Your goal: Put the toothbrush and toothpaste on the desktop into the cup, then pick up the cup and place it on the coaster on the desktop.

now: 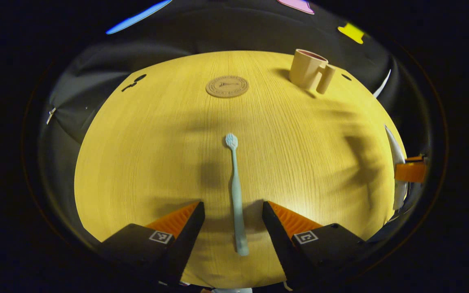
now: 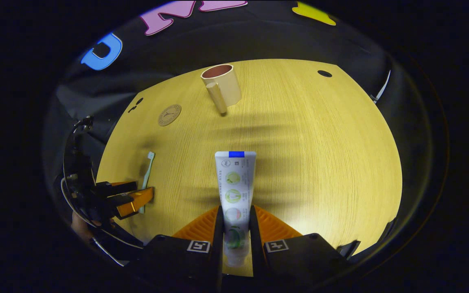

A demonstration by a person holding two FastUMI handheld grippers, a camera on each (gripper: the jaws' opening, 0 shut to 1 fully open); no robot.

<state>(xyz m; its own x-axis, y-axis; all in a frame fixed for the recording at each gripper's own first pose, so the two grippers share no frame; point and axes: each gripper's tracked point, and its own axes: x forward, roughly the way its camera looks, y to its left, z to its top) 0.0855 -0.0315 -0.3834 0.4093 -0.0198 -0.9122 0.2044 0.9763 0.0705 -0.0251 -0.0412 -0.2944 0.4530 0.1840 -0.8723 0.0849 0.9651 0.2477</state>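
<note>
Toothbrush point(image 1: 235, 195) lies flat on surface point(image 1: 145, 162), handle between fingers of my left tool point(image 1: 233, 211), fingers spread, not touching it. Bristle end points toward coaster point(image 1: 227, 86). Cup point(image 1: 307, 70) stands upright right of coaster, well apart from toothbrush. My right tool point(image 2: 235, 221) clenched on toothpaste point(image 2: 234, 191), both fingers pressing tube's lower end, far end pointing toward cup.

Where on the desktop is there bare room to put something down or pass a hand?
Bare wood lies between the toothbrush head and the coaster, and on the wide side right of the toothpaste, below the cup. It is crowded near both grippers, left gripper and right gripper.
</note>
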